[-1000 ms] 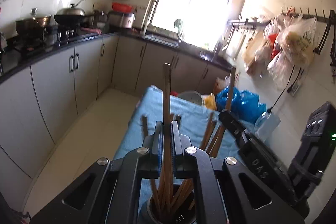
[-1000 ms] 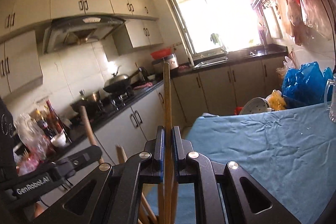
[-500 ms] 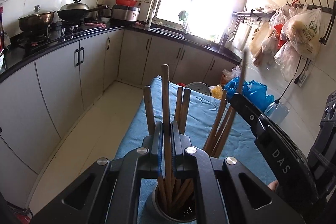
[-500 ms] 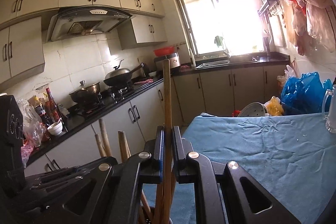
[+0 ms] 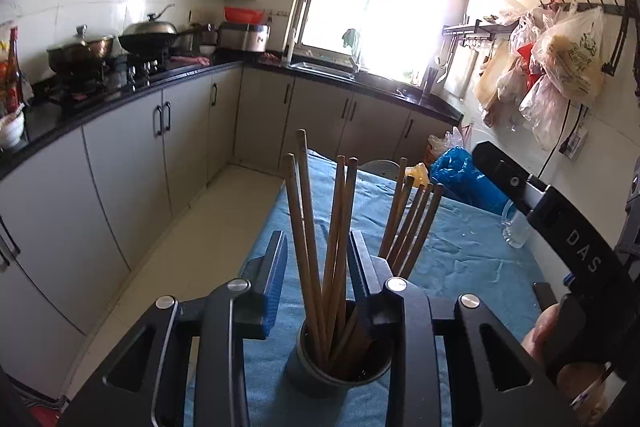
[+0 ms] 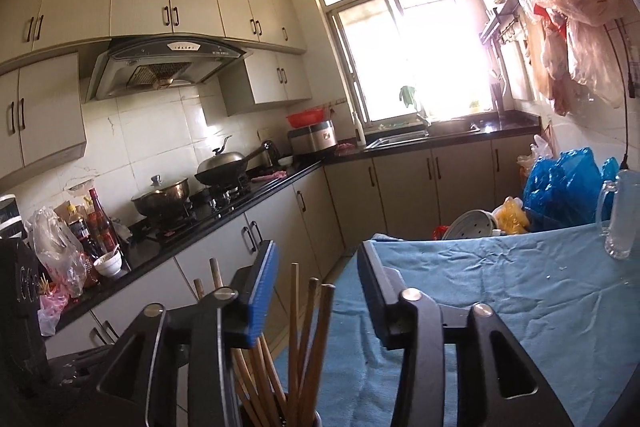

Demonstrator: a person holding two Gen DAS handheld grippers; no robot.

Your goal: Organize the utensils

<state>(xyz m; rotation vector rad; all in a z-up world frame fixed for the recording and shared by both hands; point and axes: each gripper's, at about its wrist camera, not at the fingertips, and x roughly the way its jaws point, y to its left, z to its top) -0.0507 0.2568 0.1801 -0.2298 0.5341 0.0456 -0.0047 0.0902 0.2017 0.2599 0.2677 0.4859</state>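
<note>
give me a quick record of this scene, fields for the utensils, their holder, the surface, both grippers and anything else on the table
utensils: wooden chopsticks, standing upright and fanned out
holder: grey cup, chopsticks inside
surface: table under a blue cloth
left gripper: jaws just opened, pads clear of the chopsticks that stand between them
right gripper: jaws just opened, chopstick tops between them, untouched
other item: clear glass mug at the cloth's far right edge

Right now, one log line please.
left gripper: just opened | right gripper: just opened | brown wooden chopsticks: released, upright in grey cylindrical holder
</note>
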